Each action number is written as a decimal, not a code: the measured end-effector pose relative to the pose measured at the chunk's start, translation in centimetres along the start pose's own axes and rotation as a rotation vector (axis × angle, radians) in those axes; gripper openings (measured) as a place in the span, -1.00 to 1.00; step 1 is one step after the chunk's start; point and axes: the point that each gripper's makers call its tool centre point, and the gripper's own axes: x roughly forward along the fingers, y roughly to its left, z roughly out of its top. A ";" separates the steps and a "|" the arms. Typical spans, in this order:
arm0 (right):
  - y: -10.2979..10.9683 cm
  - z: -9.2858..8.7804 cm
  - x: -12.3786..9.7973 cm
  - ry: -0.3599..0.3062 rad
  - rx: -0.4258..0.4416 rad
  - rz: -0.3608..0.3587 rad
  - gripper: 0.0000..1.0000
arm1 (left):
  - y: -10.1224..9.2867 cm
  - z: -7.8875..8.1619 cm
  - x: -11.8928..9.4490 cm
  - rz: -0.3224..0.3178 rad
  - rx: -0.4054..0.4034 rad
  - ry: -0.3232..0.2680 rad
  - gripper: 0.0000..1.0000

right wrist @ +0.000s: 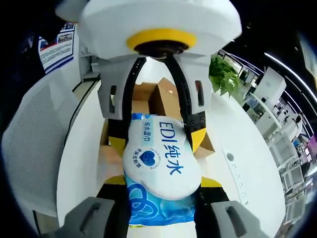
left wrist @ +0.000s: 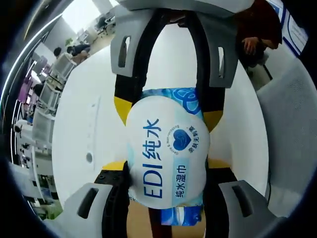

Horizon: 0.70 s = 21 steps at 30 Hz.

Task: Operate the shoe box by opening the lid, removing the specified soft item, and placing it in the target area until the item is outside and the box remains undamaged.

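I have the pack of wet wipes (left wrist: 166,158) caught between both tools at once — a soft blue-and-white pack with a big white label reading "EDI" and Chinese characters. In the left gripper view my left gripper (left wrist: 166,171) is clamped on the near end of the pack, its yellow-tipped jaws pressing the pack's two sides, and my right gripper (left wrist: 166,106) comes in from the top of the view, facing mine, and bites the far end in the same way. The right gripper view (right wrist: 161,186) shows the mirror of it: my right jaws squeeze the near, patterned blue end of the pack (right wrist: 158,166), while the left gripper (right wrist: 156,129) hangs down from above, gripping the labelled end.

The pack is lifted clear — it is held in the air over the white tabletop (left wrist: 84,124), touching nothing but the four jaws. Behind it in the right gripper view stands the brown cardboard shoe box (right wrist: 161,96) on the tabletop, partly hidden by the left gripper; I cannot tell how its lid sits. A strip of sockets (right wrist: 235,171) lies near the tabletop's right edge. A potted green plant (right wrist: 223,74) stands past the far edge, and a grey mesh chair back (right wrist: 34,144) sits off the left edge.
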 end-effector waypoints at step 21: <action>0.2 -3.7 2.2 0.019 -0.017 0.009 -0.06 | -0.2 -0.2 4.3 0.005 -0.015 0.001 0.19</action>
